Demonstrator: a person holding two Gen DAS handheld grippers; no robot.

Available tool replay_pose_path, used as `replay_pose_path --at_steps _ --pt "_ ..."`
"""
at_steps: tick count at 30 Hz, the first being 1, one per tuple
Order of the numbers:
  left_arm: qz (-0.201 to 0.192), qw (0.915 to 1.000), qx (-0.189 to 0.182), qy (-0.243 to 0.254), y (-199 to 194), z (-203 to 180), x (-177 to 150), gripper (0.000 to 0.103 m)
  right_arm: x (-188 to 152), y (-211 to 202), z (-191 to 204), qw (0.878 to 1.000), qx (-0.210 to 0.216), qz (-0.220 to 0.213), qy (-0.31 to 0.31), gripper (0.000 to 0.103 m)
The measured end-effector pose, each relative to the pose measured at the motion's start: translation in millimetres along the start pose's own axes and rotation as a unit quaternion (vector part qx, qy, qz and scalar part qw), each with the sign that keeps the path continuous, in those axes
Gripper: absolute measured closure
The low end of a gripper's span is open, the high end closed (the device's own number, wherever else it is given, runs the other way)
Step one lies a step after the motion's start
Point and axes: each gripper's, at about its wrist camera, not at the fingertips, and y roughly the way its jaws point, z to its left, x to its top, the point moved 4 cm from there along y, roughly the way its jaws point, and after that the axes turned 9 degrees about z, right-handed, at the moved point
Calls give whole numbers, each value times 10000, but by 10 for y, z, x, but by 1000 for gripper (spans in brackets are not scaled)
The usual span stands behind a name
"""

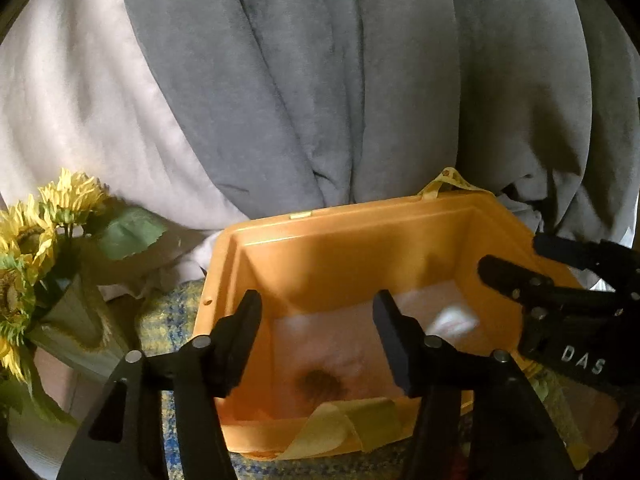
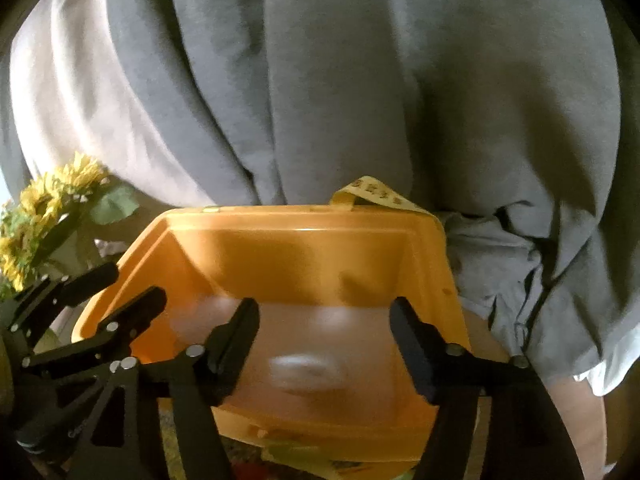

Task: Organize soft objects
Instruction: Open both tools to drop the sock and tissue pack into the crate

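Observation:
An orange plastic bin (image 1: 360, 210) (image 2: 304, 216) stands right in front of me. A pale folded cloth (image 1: 340, 344) (image 2: 304, 360) with a dark brown print lies flat on its bottom. My left gripper (image 1: 318, 312) hovers over the bin's left half, jaws open, with nothing between the pads. My right gripper (image 2: 325, 316) hovers over the right half, also open and free of the cloth. Each gripper shows in the other's view: the right gripper (image 1: 520, 256) at the bin's right rim, the left gripper (image 2: 128, 284) at its left rim.
Grey and off-white drapery (image 1: 320, 80) hangs close behind the bin. Artificial sunflowers in a vase (image 1: 32, 240) (image 2: 40, 208) stand to the left. A yellow strap (image 1: 348, 420) lies over the near rim. Crumpled grey fabric (image 2: 520, 280) lies to the right. A blue-yellow mat (image 1: 168, 320) lies underneath.

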Motion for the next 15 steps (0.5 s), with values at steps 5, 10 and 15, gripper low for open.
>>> replay_pose_path --at_steps 5,10,15 --pt "-155 9998 46 -114 -203 14 -13 31 14 -139 -32 9997 -194 -155 -22 33" --pt "-410 9987 196 -219 -531 48 -61 20 -16 -437 -17 9988 -260 -410 21 27" --pt "-697 9967 357 -206 -888 67 -150 12 -97 -767 27 9974 -337 -638 54 23"
